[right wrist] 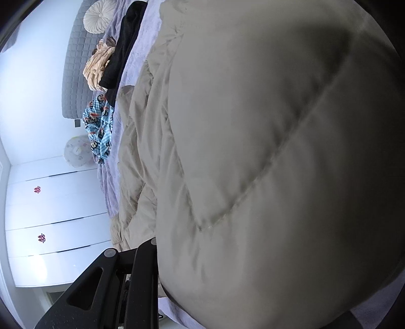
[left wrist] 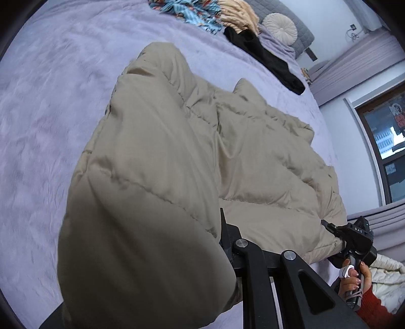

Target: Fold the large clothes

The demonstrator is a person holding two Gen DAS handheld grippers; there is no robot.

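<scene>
- Left wrist view: your left gripper (left wrist: 227,243) has its fingers drawn close and pinching a puffy fold of the beige quilted jacket (left wrist: 177,141). The fabric bulges over the left finger and hides the tips.
- The jacket lies across the lilac bedspread (left wrist: 50,101), its lifted part rising toward the camera and the rest spread flat to the right.
- At the lower right your right hand (left wrist: 354,281), in a red sleeve (left wrist: 372,306), holds the right gripper (left wrist: 329,229) at the jacket's near edge. Its tips meet the fabric there; the grip itself is too small to judge in this view.
- At the bed's far end lie a black garment (left wrist: 265,58), a blue patterned cloth (left wrist: 187,12), a tan piece (left wrist: 238,15) and a round cushion (left wrist: 279,26).
- Right wrist view: your right gripper (right wrist: 152,243) shows its two fingers nearly together, with the jacket (right wrist: 253,151) swelling right over them, so it pinches jacket fabric.
- The jacket fills most of this view, with the bedspread (right wrist: 146,40) behind it.
- A white wardrobe (right wrist: 50,215) stands at the left, and the black garment (right wrist: 126,45) lies by the cushion (right wrist: 97,19).
</scene>
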